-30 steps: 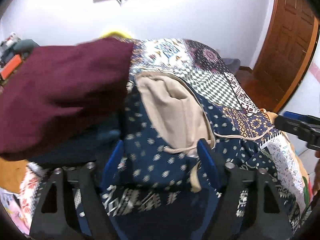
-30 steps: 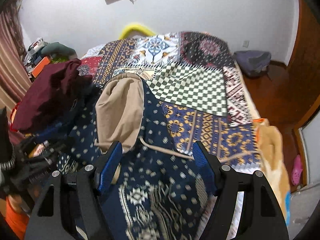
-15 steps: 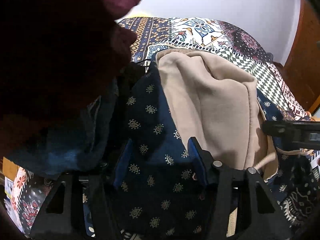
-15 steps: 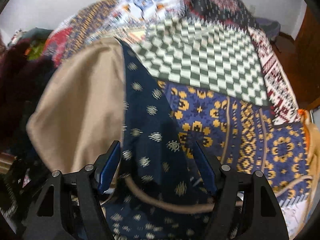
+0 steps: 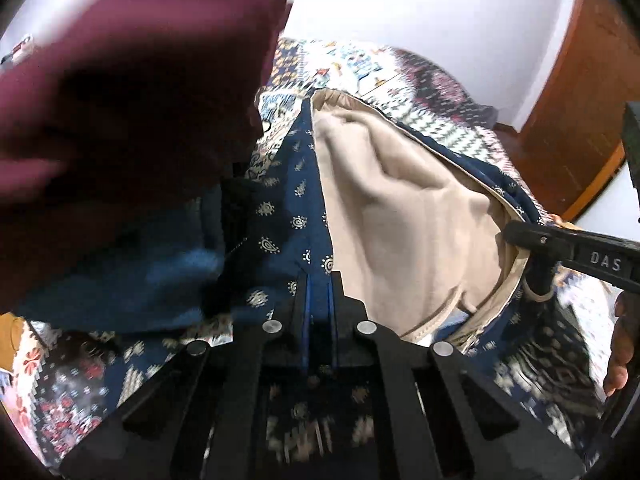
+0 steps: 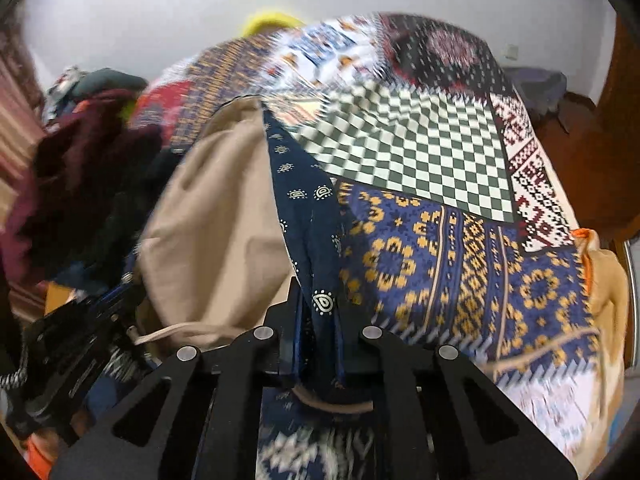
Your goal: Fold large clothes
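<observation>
Left gripper (image 5: 318,292), jaws just closed, was clamped on the navy paisley-print fabric at the left side of the hoodie (image 5: 288,216). Right gripper (image 6: 318,320), jaws likewise just closed, pinched a navy fold at the hood's right edge, the beige hood lining (image 6: 216,240) to its left and a beige drawstring (image 6: 332,404) looped below. The hoodie lay on a patchwork bedspread (image 6: 420,152); a maroon garment (image 5: 132,80) loomed at the left.
</observation>
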